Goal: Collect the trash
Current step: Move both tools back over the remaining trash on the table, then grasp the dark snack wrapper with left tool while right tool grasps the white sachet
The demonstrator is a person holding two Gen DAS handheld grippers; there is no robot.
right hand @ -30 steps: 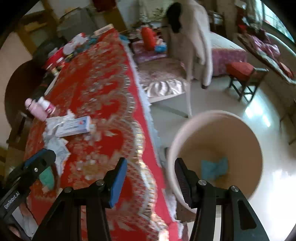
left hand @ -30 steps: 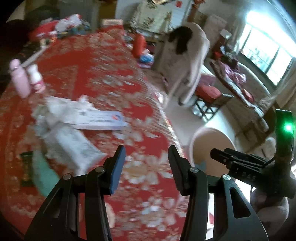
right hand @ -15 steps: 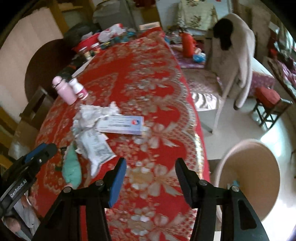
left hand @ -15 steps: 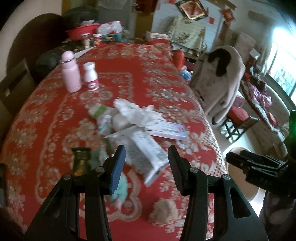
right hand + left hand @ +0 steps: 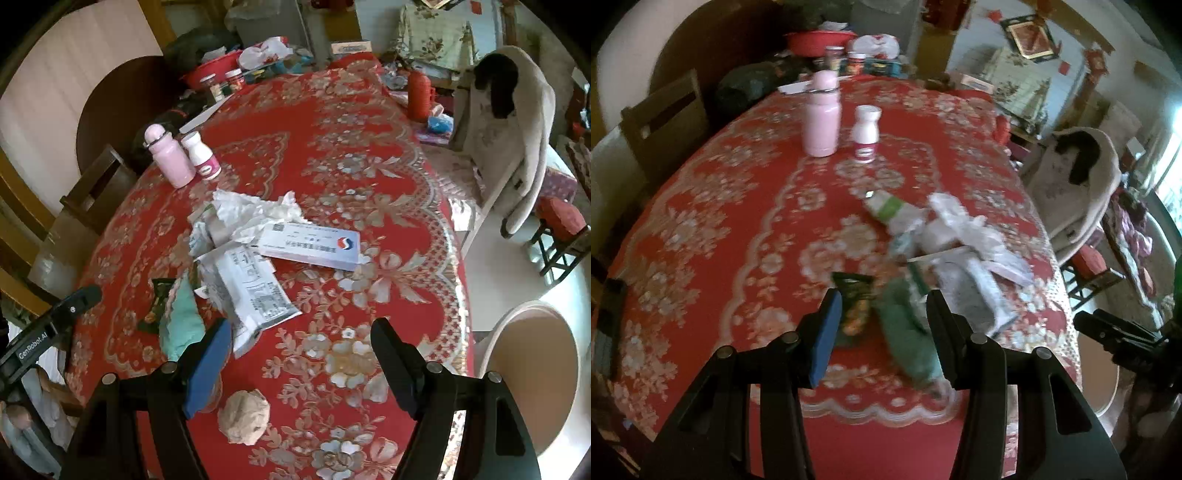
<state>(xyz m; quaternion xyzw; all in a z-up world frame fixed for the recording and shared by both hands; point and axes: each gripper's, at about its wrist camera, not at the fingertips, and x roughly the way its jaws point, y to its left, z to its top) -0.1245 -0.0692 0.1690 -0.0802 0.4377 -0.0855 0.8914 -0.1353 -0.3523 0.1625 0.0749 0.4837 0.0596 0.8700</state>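
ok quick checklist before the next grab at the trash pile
1. Left tool free: ok, nothing between its pads.
2. Right tool free: ok, jaws have just been opening, nothing between them.
3. Target lined up: ok, the teal wrapper and dark snack packet lie just ahead of the left tool.
4. Pads touching trash: cannot tell, the left view is blurred.
5. Bin within view: ok, beside the table edge, on the floor.
6. Pink bottle clear of the pile: ok, standing apart.

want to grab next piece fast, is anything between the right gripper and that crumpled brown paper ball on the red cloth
Nothing visible does. The crumpled paper ball lies alone on the tablecloth just below the open right gripper, apart from the wrapper pile.
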